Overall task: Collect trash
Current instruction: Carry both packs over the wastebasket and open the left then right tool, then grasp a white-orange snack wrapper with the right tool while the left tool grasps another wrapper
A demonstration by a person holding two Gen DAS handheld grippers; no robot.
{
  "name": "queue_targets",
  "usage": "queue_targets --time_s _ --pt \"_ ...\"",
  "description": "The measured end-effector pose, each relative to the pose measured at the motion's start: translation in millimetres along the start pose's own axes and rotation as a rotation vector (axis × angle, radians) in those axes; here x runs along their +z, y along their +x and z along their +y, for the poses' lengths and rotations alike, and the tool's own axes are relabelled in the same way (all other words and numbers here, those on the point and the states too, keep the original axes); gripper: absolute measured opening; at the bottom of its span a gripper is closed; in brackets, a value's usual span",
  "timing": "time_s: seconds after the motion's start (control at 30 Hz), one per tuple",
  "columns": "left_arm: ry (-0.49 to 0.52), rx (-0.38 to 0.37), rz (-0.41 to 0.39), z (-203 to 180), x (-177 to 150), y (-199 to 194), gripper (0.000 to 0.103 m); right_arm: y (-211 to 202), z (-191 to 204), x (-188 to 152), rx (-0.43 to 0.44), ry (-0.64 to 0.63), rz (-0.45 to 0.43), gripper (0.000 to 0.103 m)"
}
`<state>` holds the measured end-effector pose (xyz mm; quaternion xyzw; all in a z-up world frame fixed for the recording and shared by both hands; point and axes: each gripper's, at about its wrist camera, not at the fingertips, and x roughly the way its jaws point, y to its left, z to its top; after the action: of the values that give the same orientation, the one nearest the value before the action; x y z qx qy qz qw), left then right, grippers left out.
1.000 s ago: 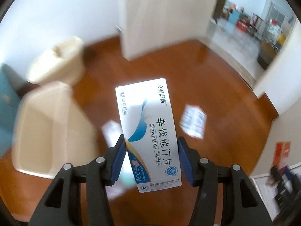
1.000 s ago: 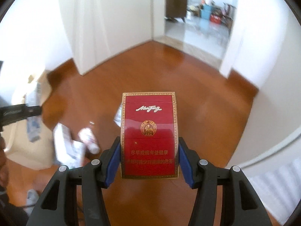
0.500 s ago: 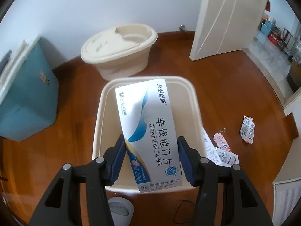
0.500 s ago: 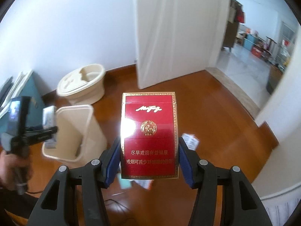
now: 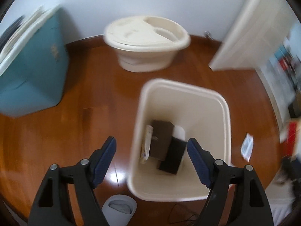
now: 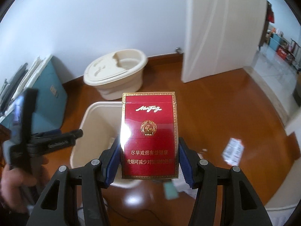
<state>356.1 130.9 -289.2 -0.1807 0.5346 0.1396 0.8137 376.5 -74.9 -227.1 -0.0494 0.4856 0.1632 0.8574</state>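
My left gripper (image 5: 151, 150) is open and empty above the near left rim of a cream trash bin (image 5: 223, 113). Inside the bin lie dark boxes (image 5: 165, 146) and a white medicine box (image 5: 146, 143) on its edge. My right gripper (image 6: 148, 160) is shut on a red cigarette pack (image 6: 149, 131), held upright in front of the same bin (image 6: 88, 116). The left gripper (image 6: 47, 141) shows at the left of the right wrist view, beside the bin.
A cream lidded tub (image 5: 146, 39) stands by the wall behind the bin. A teal box (image 5: 32, 66) is at the left. Paper scraps (image 5: 247, 147) lie on the wood floor at the right. A white door (image 6: 223, 26) stands open. A grey slipper (image 5: 119, 209) is near me.
My left gripper opened and let the white medicine box drop into the bin, then shifted left. My right gripper moved closer to the bin with the cigarette pack.
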Motion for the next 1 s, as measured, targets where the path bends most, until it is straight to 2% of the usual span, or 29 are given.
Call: queue_targets --time_s 0.1,0.17,0.3,0.33,0.4,0.43,0.53,0.6,0.7,0.8,0.9,1.0 --pt "-0.071 -0.007 -0.031 15.8 12.4 -8.4 0.077 32.8 24.0 0.4 0.026 -0.004 0.027 0.059" --pt "-0.107 -0.008 -0.060 23.1 17.9 -15.5 0.077 58.1 35.9 -0.6 0.038 0.001 0.065 0.059" --pt "-0.188 -0.014 -0.069 35.4 23.2 -18.8 0.077 113.2 56.0 -4.0 0.053 0.009 0.156 0.060" --pt "-0.196 -0.015 -0.068 37.6 24.3 -18.8 0.077 118.2 56.3 -5.7 0.054 0.003 0.169 0.062" --pt "-0.195 -0.014 -0.073 37.5 26.5 -18.3 0.077 137.6 65.4 -9.3 0.049 -0.013 0.209 0.071" --pt "-0.188 -0.013 -0.078 35.9 26.7 -18.7 0.077 141.0 65.4 -11.4 0.048 -0.009 0.219 0.076" --pt "-0.159 -0.020 -0.091 26.6 24.6 -21.3 0.077 133.6 62.5 -14.4 0.079 -0.004 0.208 0.077" --pt "-0.124 -0.024 -0.098 16.9 21.9 -22.2 0.077 125.9 56.7 -14.6 0.084 -0.016 0.195 0.081" --pt "-0.065 -0.037 -0.113 -4.3 13.3 -27.3 0.077 98.2 30.5 -15.4 0.112 -0.020 0.168 0.085" --pt "0.046 -0.058 -0.157 -38.2 -2.1 -33.3 0.077 70.0 -13.2 -16.6 0.086 -0.049 0.136 0.090" --pt "0.135 -0.075 -0.176 -78.2 -24.1 -32.4 0.077 55.3 -79.3 -25.5 0.003 -0.025 0.111 0.095" --pt "0.208 -0.125 -0.164 -124.3 -46.6 -24.6 0.077 68.5 -161.7 -42.1 -0.115 0.066 0.124 0.098"
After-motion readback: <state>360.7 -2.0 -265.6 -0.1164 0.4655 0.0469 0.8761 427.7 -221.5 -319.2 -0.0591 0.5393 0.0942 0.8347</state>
